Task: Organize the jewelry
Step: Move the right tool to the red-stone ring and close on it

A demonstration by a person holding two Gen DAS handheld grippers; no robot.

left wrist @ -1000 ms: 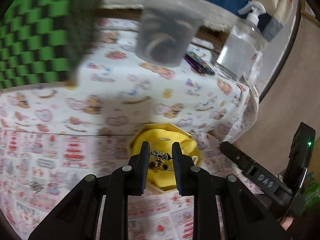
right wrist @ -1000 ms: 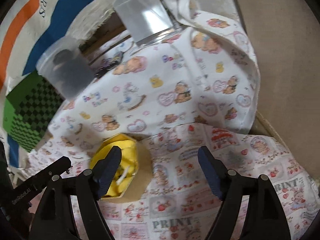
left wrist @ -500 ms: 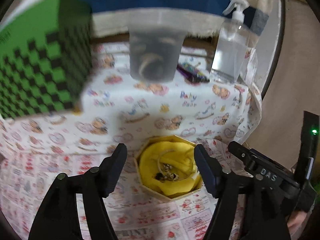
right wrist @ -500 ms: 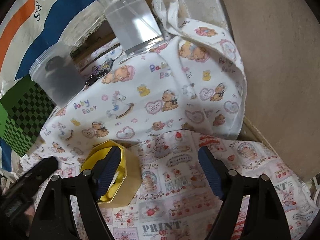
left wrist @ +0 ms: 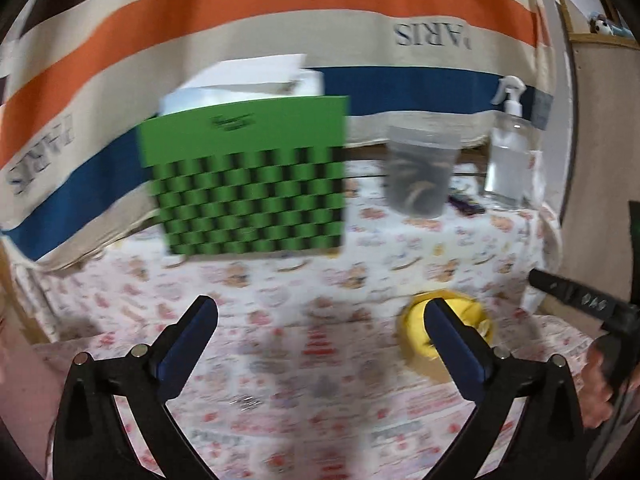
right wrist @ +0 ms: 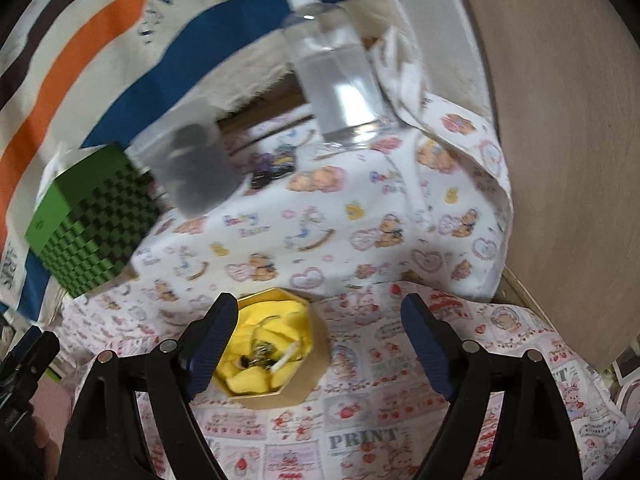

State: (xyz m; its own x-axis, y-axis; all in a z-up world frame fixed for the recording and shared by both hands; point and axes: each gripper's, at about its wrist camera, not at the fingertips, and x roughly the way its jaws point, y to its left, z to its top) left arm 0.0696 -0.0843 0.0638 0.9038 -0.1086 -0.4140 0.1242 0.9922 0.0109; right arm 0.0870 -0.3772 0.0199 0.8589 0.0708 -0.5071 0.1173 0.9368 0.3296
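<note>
A small octagonal box (right wrist: 276, 354) lined with yellow cloth sits on the printed tablecloth, with a few small dark jewelry pieces (right wrist: 260, 354) and a thin ring in it. In the left wrist view the box (left wrist: 416, 330) lies low right, partly behind the right finger. My left gripper (left wrist: 320, 330) hangs above the cloth left of the box, its jaws opening wide with nothing between them. My right gripper (right wrist: 316, 330) hovers over the box's right side, its jaws opening, empty. A small blurred piece (left wrist: 246, 400) lies on the cloth below the left gripper.
A green-and-black checkered box (left wrist: 248, 176) stands at the back left. A translucent tub (left wrist: 420, 172) with dark contents, a clear pump bottle (left wrist: 508, 152) and a small purple item (left wrist: 464, 204) stand behind. A striped cloth hangs at the back; a wooden panel (right wrist: 560, 160) closes the right.
The left gripper opened from nearly shut over the box, leaving the jewelry in it, then drew back, rose and swung left. The right gripper lifted slightly and shifted over the box.
</note>
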